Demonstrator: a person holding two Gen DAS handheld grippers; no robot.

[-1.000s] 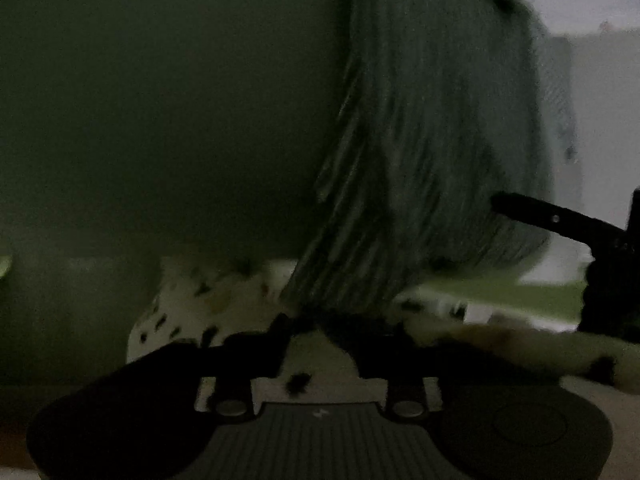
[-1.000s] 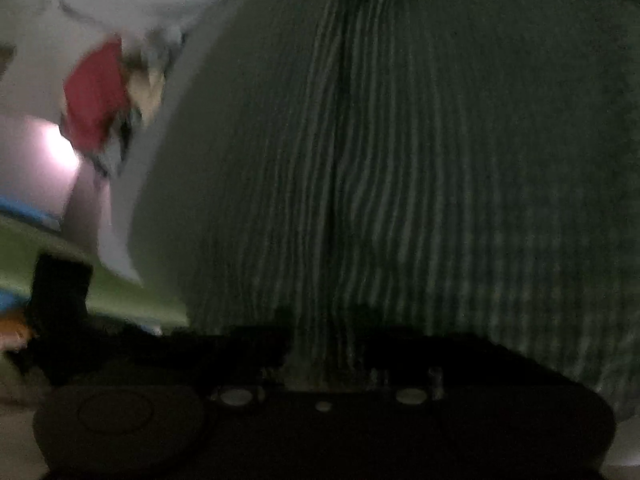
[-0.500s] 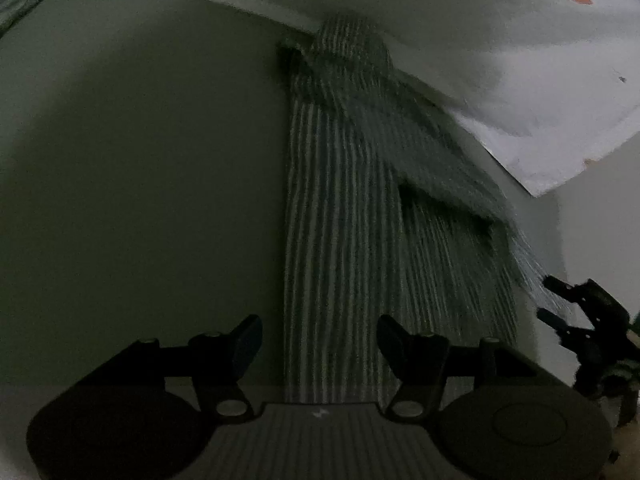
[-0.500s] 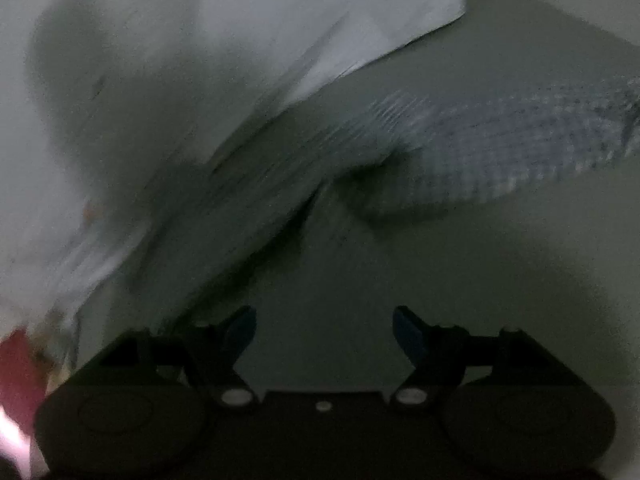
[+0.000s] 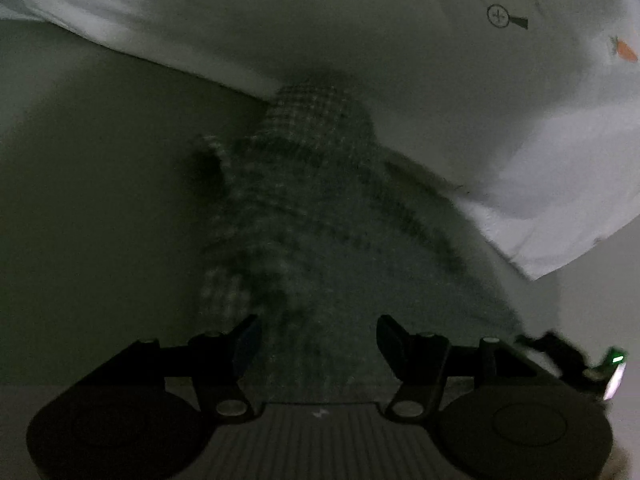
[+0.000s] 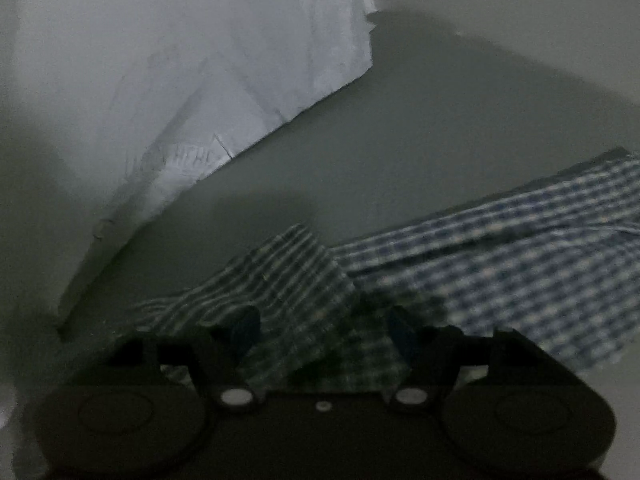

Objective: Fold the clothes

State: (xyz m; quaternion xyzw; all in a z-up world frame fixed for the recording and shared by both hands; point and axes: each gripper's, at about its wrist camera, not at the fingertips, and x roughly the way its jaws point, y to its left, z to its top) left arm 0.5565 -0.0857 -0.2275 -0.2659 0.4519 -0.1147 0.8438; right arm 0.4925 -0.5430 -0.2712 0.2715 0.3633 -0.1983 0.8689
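Observation:
A checked shirt lies stretched out on a grey-green surface, running from under a white sheet down to my left gripper. That gripper is open, and the blurred cloth lies below the gap, clear of the pads. In the right wrist view the same shirt spreads to the right, with a rumpled fold reaching my right gripper. Its fingers stand apart over the fold and nothing is pinched.
A white sheet printed with small carrots covers the far part of the surface and overlaps the shirt's top end; it appears as a white sheet at upper left. A black frame with a green light shows at the right edge.
A second ago both grippers were shut on the hanging shirt. Both have since opened and swung away, and the shirt now lies on the surface.

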